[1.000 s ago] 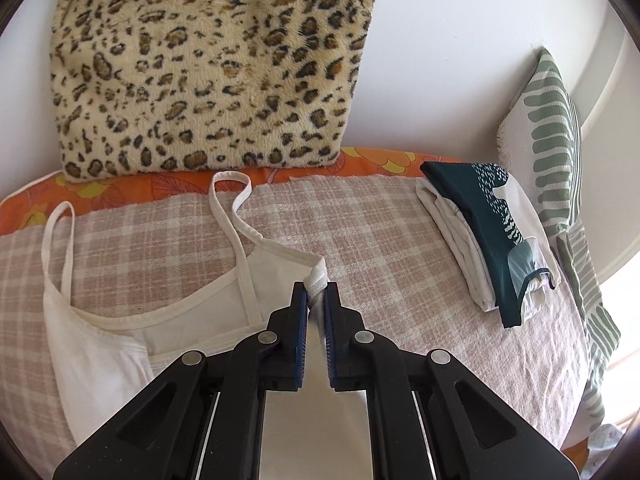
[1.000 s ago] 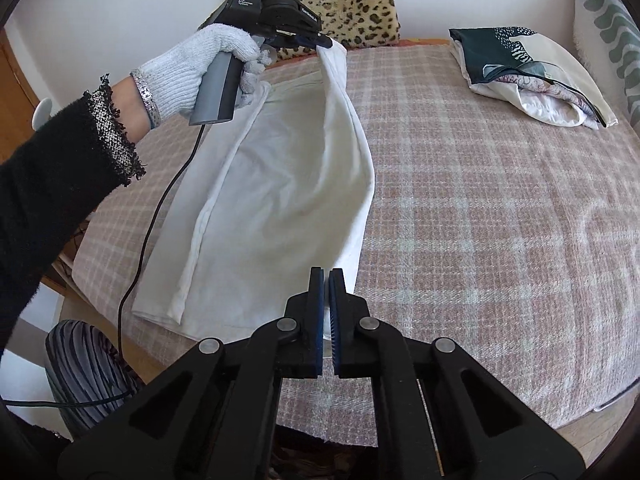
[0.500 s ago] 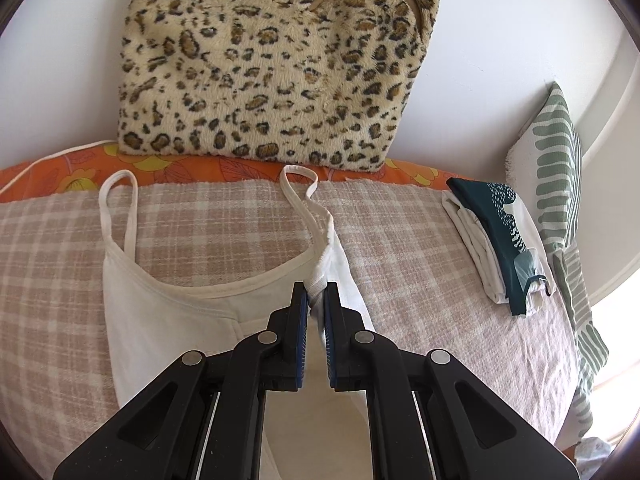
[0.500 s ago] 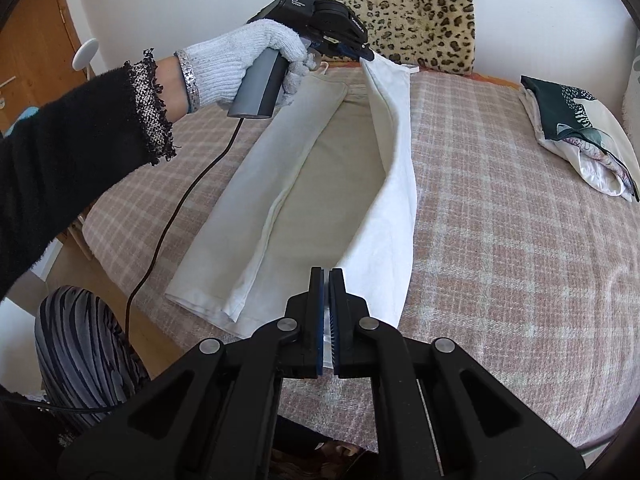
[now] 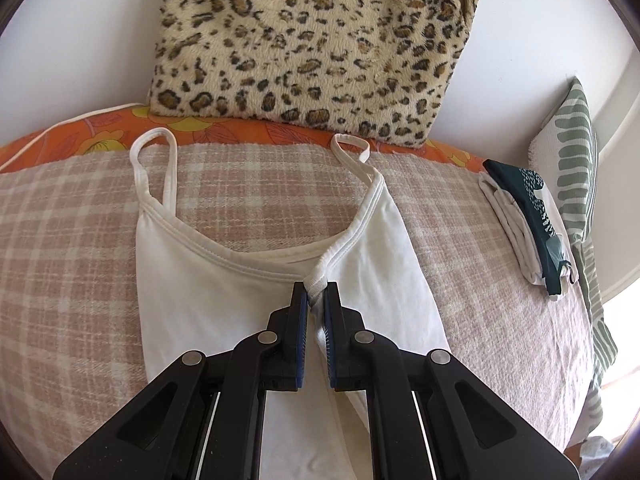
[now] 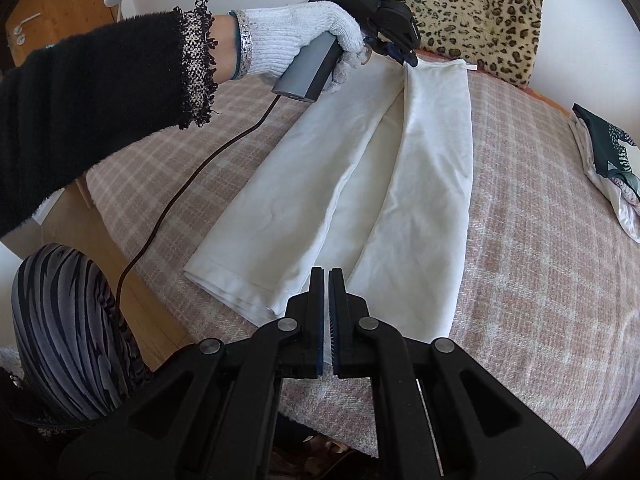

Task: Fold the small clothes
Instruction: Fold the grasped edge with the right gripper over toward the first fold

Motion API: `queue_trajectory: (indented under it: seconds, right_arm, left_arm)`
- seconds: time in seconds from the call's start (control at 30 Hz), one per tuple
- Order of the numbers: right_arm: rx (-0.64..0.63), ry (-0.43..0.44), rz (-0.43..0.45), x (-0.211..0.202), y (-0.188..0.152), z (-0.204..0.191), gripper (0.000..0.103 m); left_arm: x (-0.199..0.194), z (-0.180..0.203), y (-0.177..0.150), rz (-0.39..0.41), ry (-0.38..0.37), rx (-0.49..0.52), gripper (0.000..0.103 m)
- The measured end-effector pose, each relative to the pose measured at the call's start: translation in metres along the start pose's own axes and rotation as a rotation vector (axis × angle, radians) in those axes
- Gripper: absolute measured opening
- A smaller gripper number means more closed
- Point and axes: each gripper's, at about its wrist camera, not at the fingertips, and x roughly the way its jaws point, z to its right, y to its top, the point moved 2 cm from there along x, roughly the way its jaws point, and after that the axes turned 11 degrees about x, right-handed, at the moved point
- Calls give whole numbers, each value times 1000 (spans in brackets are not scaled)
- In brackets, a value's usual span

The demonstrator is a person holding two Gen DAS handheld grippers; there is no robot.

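A white strappy camisole (image 5: 208, 288) lies lengthwise on the pink checked blanket (image 5: 72, 240), straps toward the leopard cushion. Its right side is folded over toward the middle. My left gripper (image 5: 316, 286) is shut on the top's upper right edge near the armhole seam. In the right wrist view the top (image 6: 432, 184) runs away from me, and the left gripper (image 6: 408, 58) holds its far end. My right gripper (image 6: 326, 274) is shut on the bottom hem of the folded flap, near the blanket's front edge.
A leopard cushion (image 5: 320, 40) leans on the white wall behind. A stack of folded clothes (image 5: 532, 224) lies at the right, beside a green patterned pillow (image 5: 572, 152). The gloved hand, black sleeve and cable (image 6: 192, 176) cross the left. The bed edge (image 6: 132, 216) drops at the left.
Both grippers carried the top's right side leftward over its middle and lowered it. The flap now lies flatter on the garment. Both stay shut.
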Motion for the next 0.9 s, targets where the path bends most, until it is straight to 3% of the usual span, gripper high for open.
queue_trajectory:
  seconds: [0.13,0.27,0.4,0.5,0.73,0.83,0.9]
  right_arm:
    - [96,52,-4,-9,5,22,4]
    - [175,103,2,-18,2,41,23]
    - [125,104,0,-18,-2,32,29]
    - [47,58,-26,-8,-8,17,32]
    - [-14,-79,-96,18,-17,12,33]
    - [-10,-87,-104,21,-18,14,32]
    - [-20,-77,-105,21,-19,12,15]
  left_arm:
    - [7,-1,-3,-26,-11,-8,7]
    - [8,0,-4,-29,-9,-7,7]
    - [8,-1,-4,-36,-12,-18,10]
    - [7,0,-3,-34,-13,-6,10]
    - [5,4,-4,-36,-25,10,10]
    - [6,5,-3,-40,-23,25,10]
    - [6,6,-2,-39,-18,36,10]
